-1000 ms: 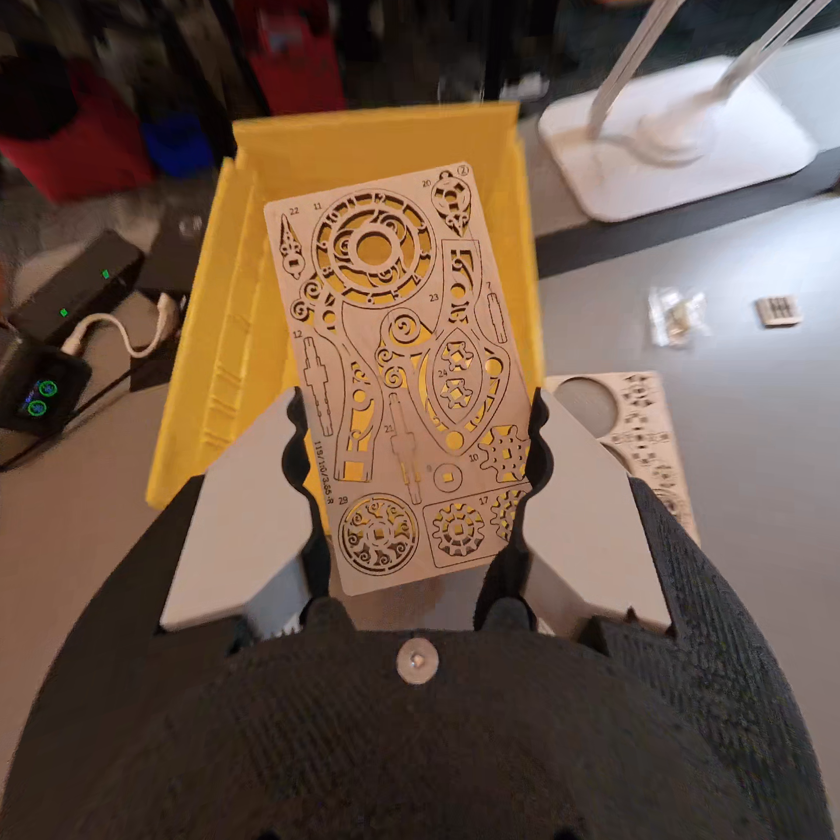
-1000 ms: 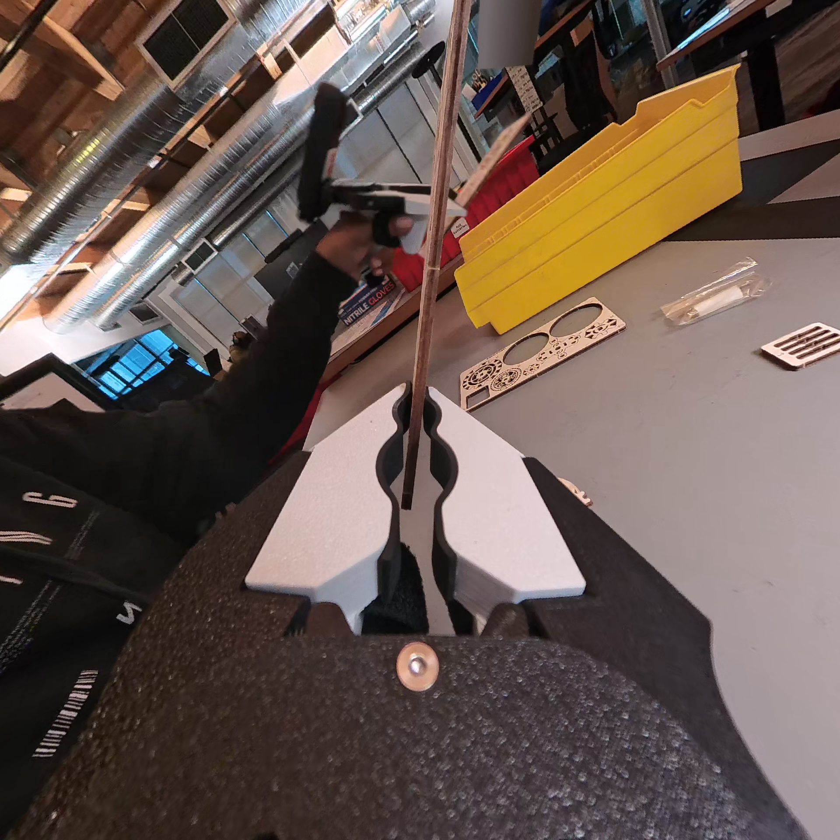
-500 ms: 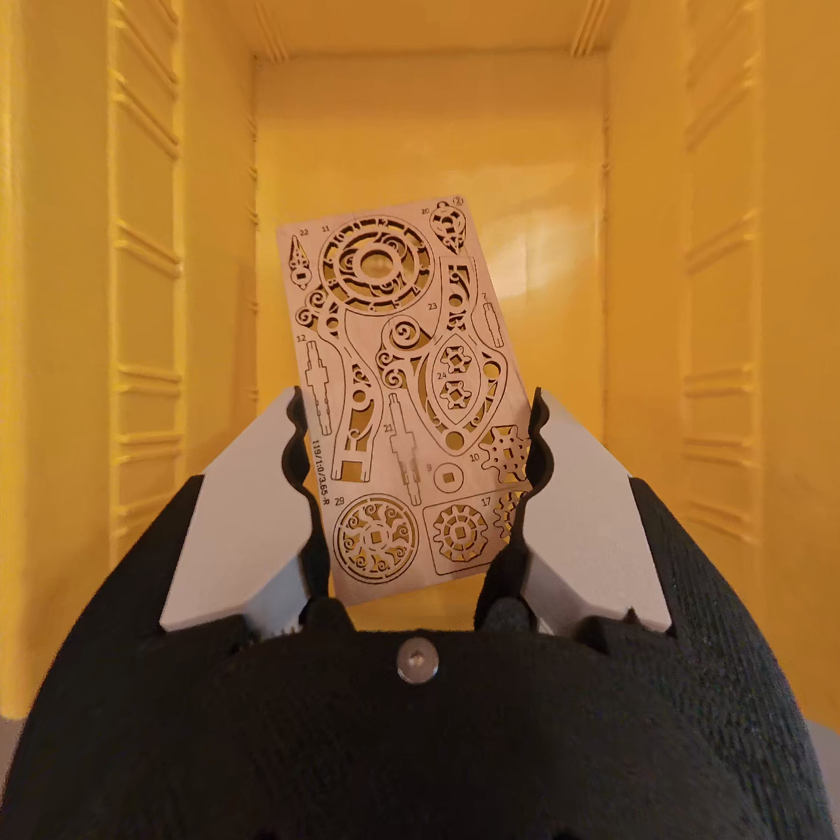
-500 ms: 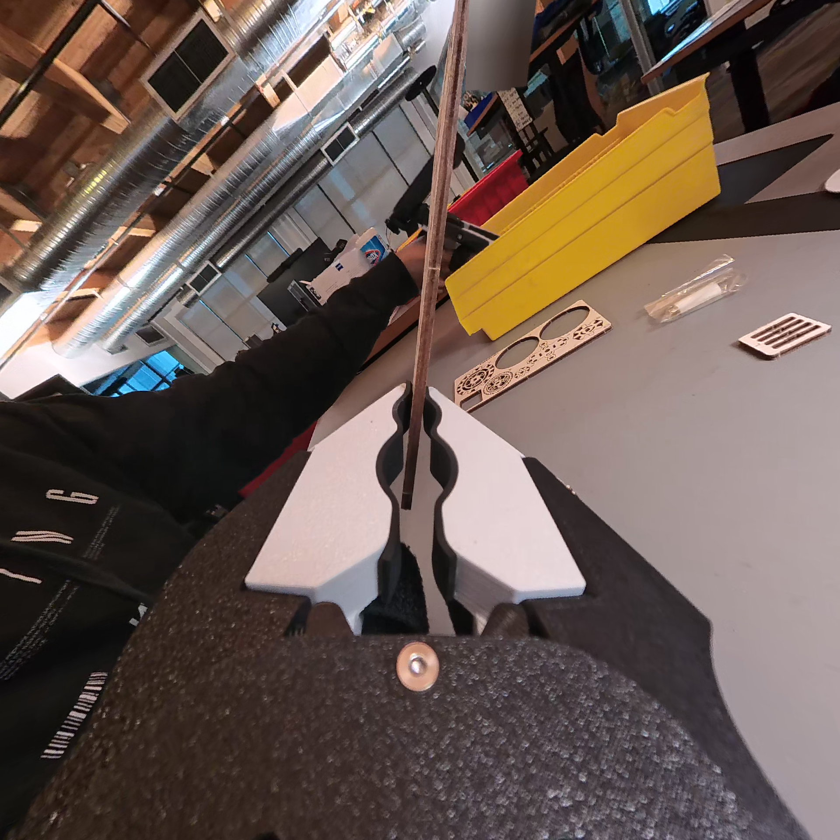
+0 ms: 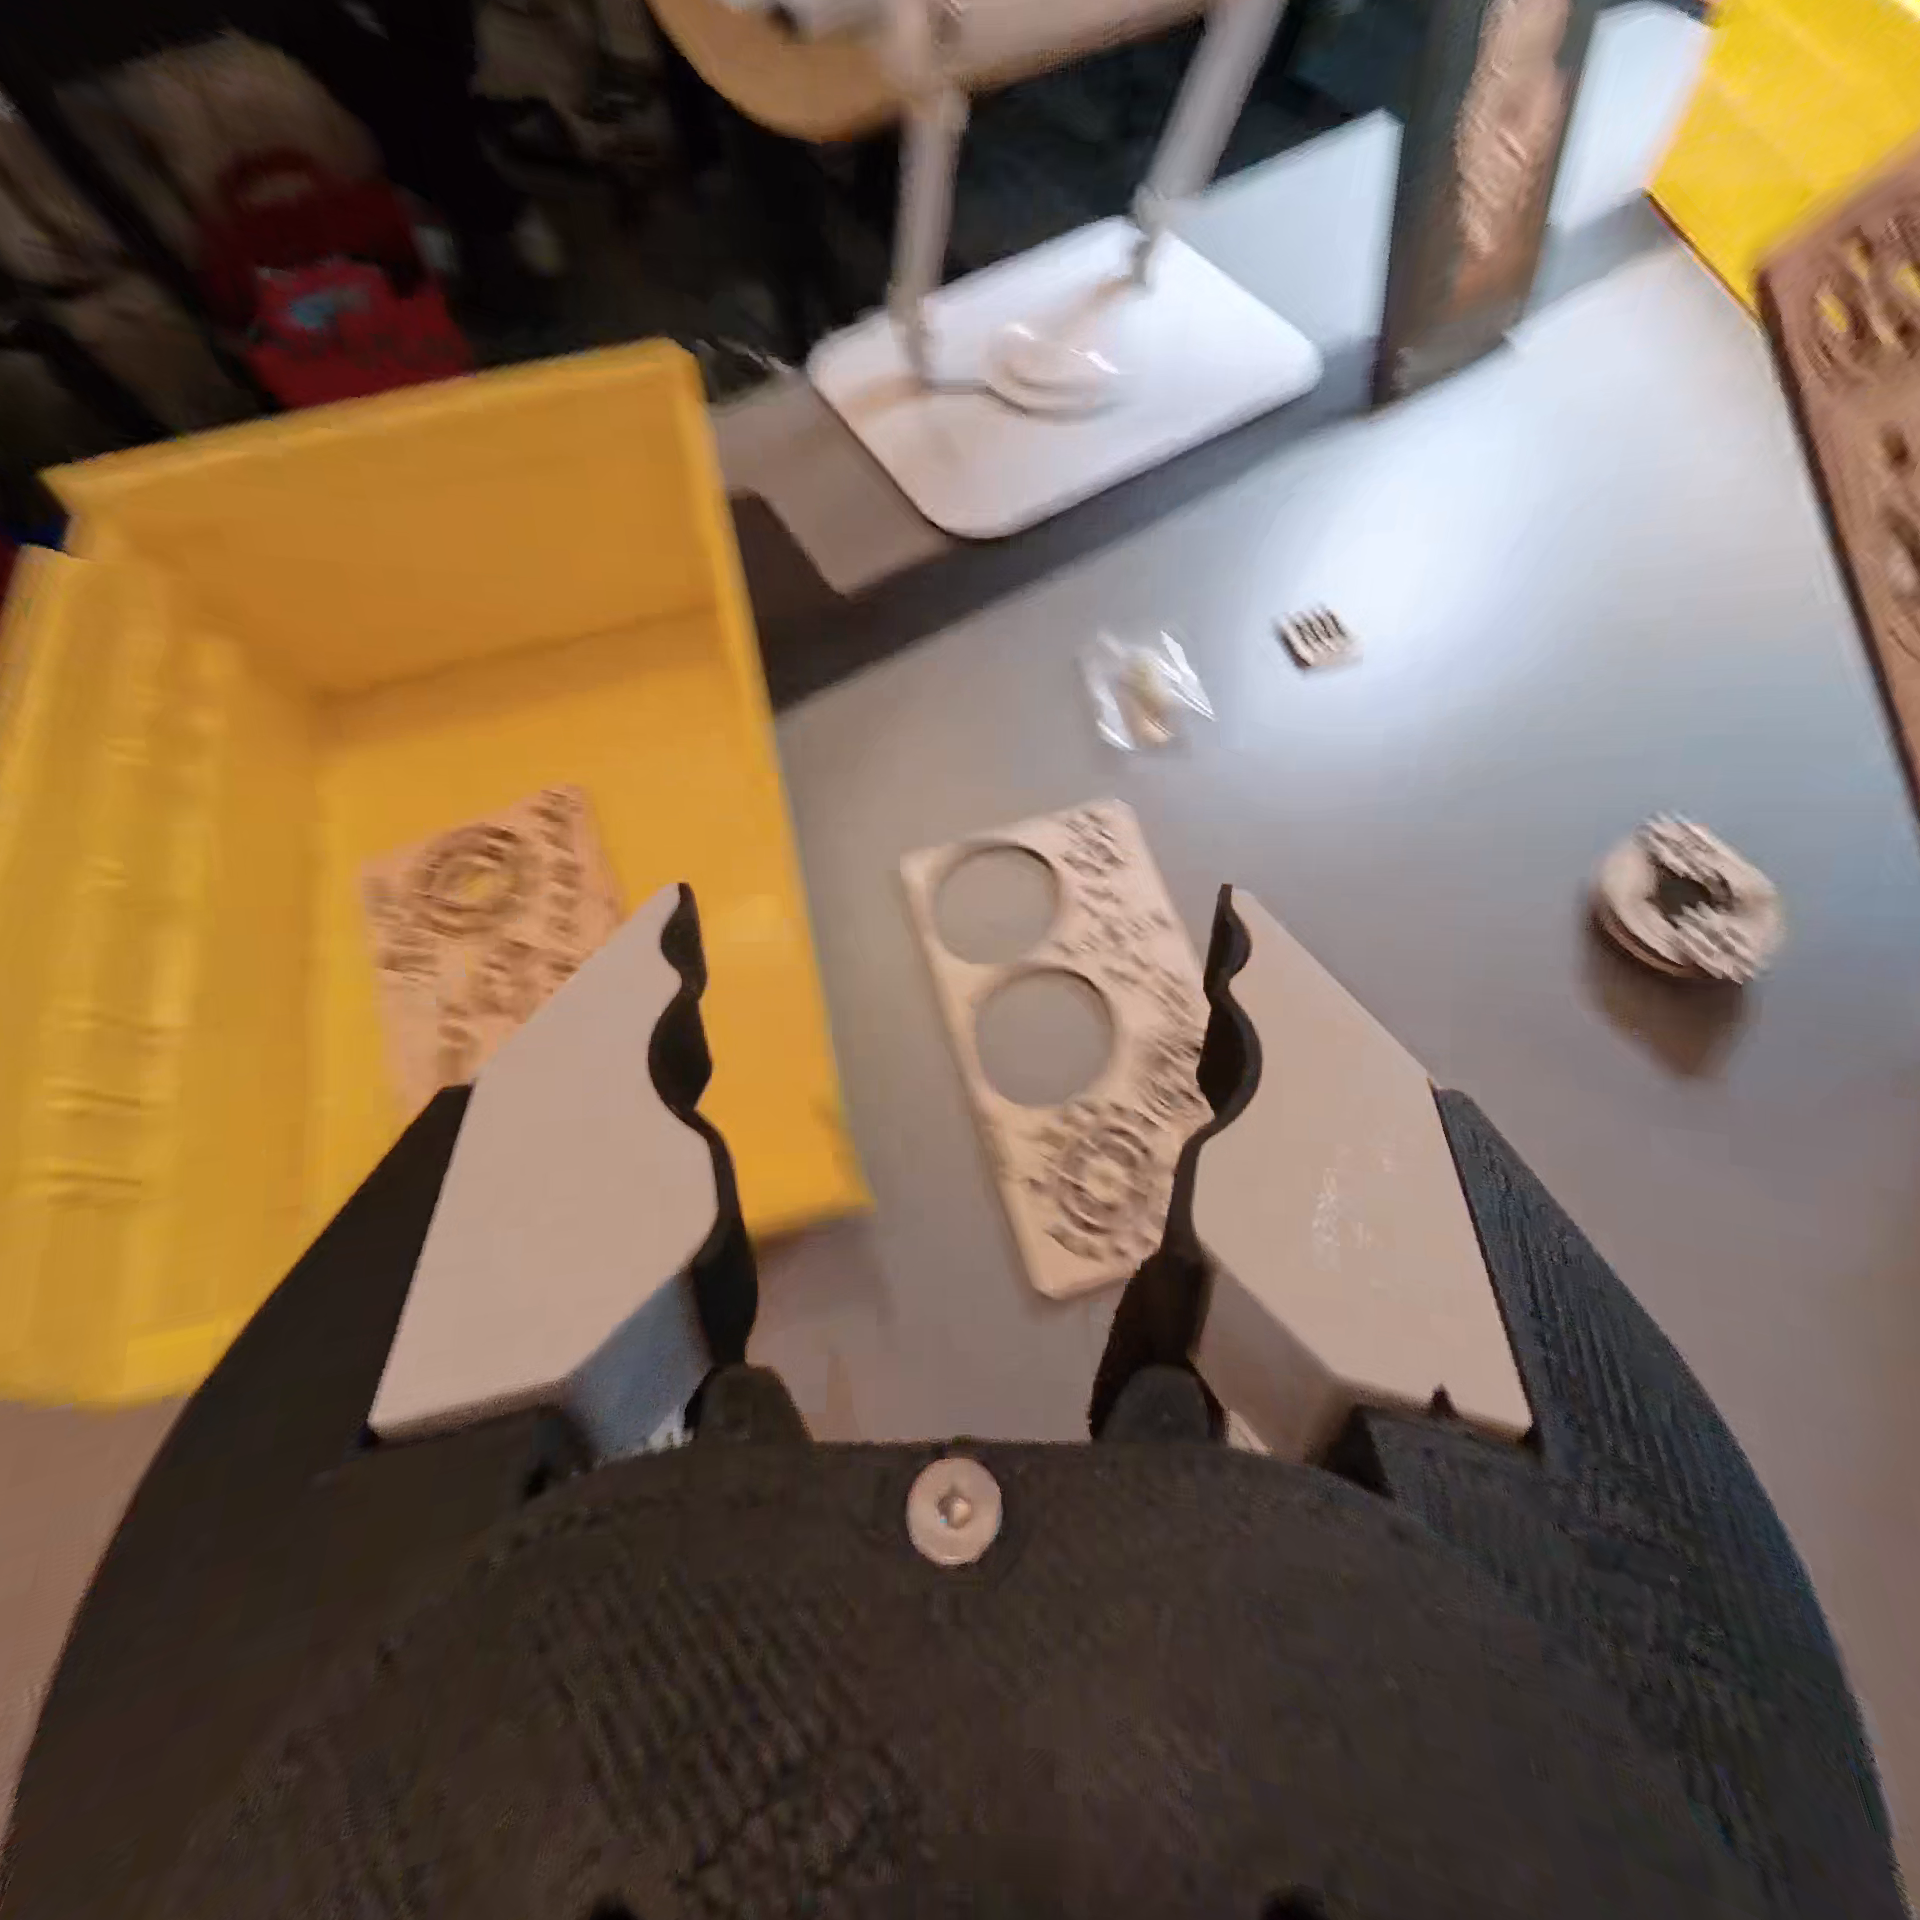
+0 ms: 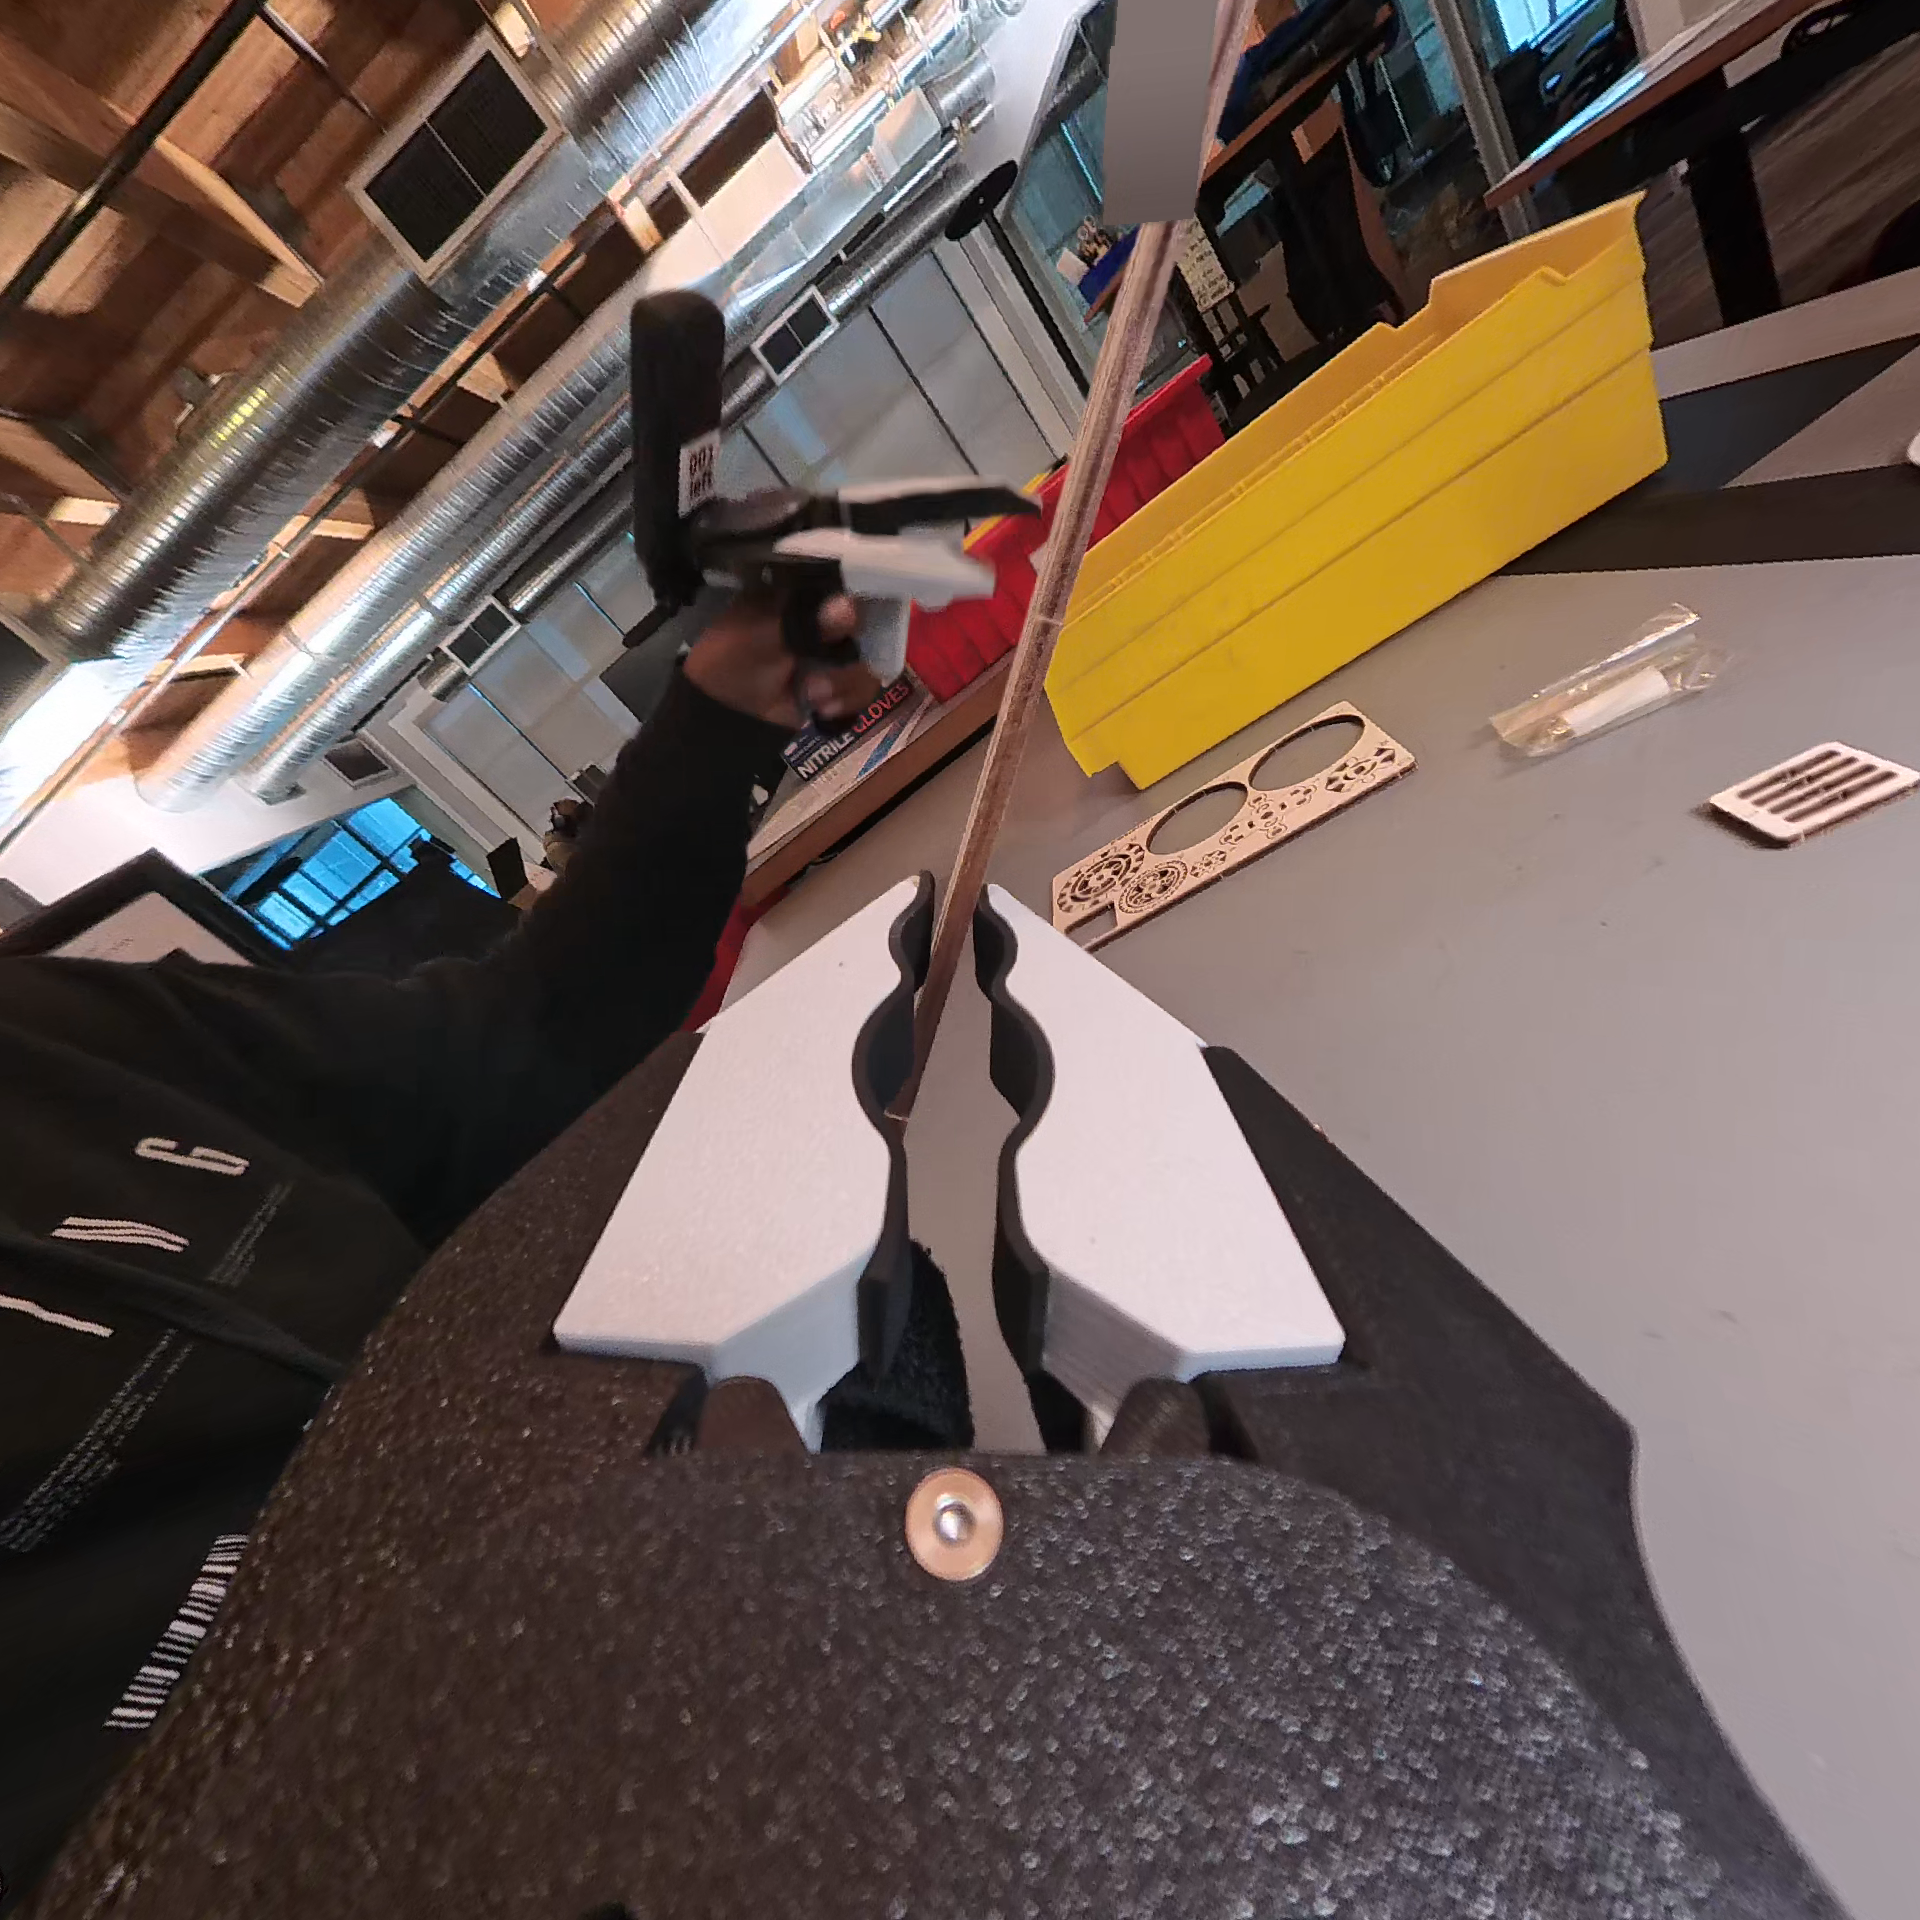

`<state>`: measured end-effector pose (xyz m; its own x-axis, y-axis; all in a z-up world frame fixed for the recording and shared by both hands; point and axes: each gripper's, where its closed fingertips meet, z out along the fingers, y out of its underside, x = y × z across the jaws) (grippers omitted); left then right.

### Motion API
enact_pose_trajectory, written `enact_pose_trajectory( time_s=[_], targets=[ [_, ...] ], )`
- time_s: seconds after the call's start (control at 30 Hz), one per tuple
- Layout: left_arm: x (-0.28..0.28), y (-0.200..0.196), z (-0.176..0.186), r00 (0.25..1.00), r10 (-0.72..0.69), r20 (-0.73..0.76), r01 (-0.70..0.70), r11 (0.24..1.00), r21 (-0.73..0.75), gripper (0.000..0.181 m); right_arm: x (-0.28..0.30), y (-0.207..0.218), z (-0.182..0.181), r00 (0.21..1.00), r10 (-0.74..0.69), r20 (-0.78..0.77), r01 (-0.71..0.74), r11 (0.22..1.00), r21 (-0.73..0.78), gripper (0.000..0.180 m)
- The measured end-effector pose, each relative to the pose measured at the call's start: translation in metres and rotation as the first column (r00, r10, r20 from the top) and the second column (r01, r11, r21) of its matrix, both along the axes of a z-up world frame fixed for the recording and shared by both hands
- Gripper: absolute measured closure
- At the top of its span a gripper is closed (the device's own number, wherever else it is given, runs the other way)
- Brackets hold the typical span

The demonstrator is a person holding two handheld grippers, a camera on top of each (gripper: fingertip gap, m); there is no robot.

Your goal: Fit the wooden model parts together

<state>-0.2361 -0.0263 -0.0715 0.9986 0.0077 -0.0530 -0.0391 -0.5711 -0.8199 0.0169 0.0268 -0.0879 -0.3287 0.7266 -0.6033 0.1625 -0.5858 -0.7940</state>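
Observation:
My left gripper [image 5: 951,904] is open and empty, held above the grey table. A laser-cut wooden sheet [image 5: 488,925] lies flat inside the yellow bin [image 5: 177,935]. A second wooden sheet [image 5: 1060,1029] with two round holes lies on the table under the left gripper's right finger; it also shows in the right wrist view [image 6: 1236,826]. A round stack of assembled wooden gear parts [image 5: 1688,914] sits to the right. My right gripper [image 6: 951,899] is shut on a thin wooden sheet [image 6: 1049,582] seen edge-on and standing upright. The left gripper [image 6: 935,540] shows there, raised in a hand.
A white lamp base [image 5: 1060,405] stands at the back. A small clear bag [image 5: 1143,686] and a small slotted wooden piece [image 5: 1317,636] lie on the table. The edge of the right-hand sheet [image 5: 1860,436] shows at far right. A person's black sleeve [image 6: 520,997] is at left. About 20 cm separates my right fingertips from the small slotted wooden piece [image 5: 1317,636]. My right wrist view [image 6: 1782,791] looks at it from another angle.
My left gripper has let go of the wooden sheet, which now lies in the yellow bin, and has pulled up and back out of the bin. The right gripper keeps hold of its sheet.

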Motion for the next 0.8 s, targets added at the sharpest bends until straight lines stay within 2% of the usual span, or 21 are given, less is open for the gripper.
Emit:
enact_pose_trajectory(
  time_s=[0.07, 0.17, 0.27, 0.33, 0.37, 0.43, 0.5, 0.57, 0.63, 0.67, 0.73, 0.8],
  targets=[
    [0.032, -0.012, -0.036, 0.997, -0.046, 0.057, 0.052, 0.994, -0.095, 0.080, 0.001, -0.001, 0.005, 1.000, 0.001, -0.020, -0.001, 1.000, 0.001, 0.175],
    [0.054, -0.023, -0.097, 0.993, -0.043, 0.111, 0.067, 0.971, -0.229, 0.075, 0.001, -0.003, 0.009, 0.999, 0.009, -0.037, -0.009, 1.000, -0.001, 0.178],
    [0.059, -0.026, -0.133, 0.994, -0.020, 0.107, 0.051, 0.954, -0.296, 0.079, 0.002, -0.009, 0.013, 0.998, 0.029, -0.060, -0.029, 1.000, 0.007, 0.178],
    [0.057, -0.021, -0.139, 0.998, -0.003, 0.058, 0.020, 0.955, -0.297, 0.084, 0.002, -0.012, 0.015, 0.997, 0.038, -0.070, -0.038, 0.999, 0.004, 0.178],
    [0.065, -0.014, -0.131, 0.998, -0.024, 0.066, 0.039, 0.968, -0.248, 0.085, 0.003, -0.013, 0.016, 0.996, 0.049, -0.076, -0.049, 0.999, -0.005, 0.178],
    [0.108, 0.004, -0.096, 0.973, -0.148, 0.177, 0.162, 0.985, -0.065, 0.087, 0.003, -0.017, 0.017, 0.993, 0.073, -0.089, -0.076, 0.997, -0.027, 0.178],
    [0.164, 0.012, -0.054, 0.867, -0.338, 0.367, 0.311, 0.941, 0.134, 0.092, 0.004, -0.021, 0.018, 0.989, 0.102, -0.103, -0.107, 0.993, -0.046, 0.178],
    [0.208, 0.009, -0.017, 0.676, -0.512, 0.529, 0.403, 0.859, 0.316, 0.097, 0.005, -0.024, 0.020, 0.985, 0.127, -0.120, -0.137, 0.987, -0.079, 0.178],
    [0.235, 0.006, 0.009, 0.485, -0.623, 0.614, 0.408, 0.782, 0.471, 0.119, 0.006, -0.025, 0.021, 0.981, 0.140, -0.133, -0.154, 0.982, -0.107, 0.178],
    [0.243, 0.007, 0.013, 0.424, -0.645, 0.635, 0.398, 0.763, 0.509, 0.127, 0.006, -0.025, 0.022, 0.980, 0.144, -0.135, -0.160, 0.980, -0.115, 0.178],
    [0.255, 0.009, 0.011, 0.354, -0.674, 0.648, 0.399, 0.736, 0.547, 0.150, 0.006, -0.027, 0.021, 0.980, 0.148, -0.132, -0.164, 0.979, -0.119, 0.178],
    [0.259, 0.011, 0.005, 0.344, -0.683, 0.645, 0.388, 0.729, 0.564, 0.168, 0.005, -0.028, 0.019, 0.982, 0.144, -0.121, -0.158, 0.981, -0.111, 0.178]
  ],
)
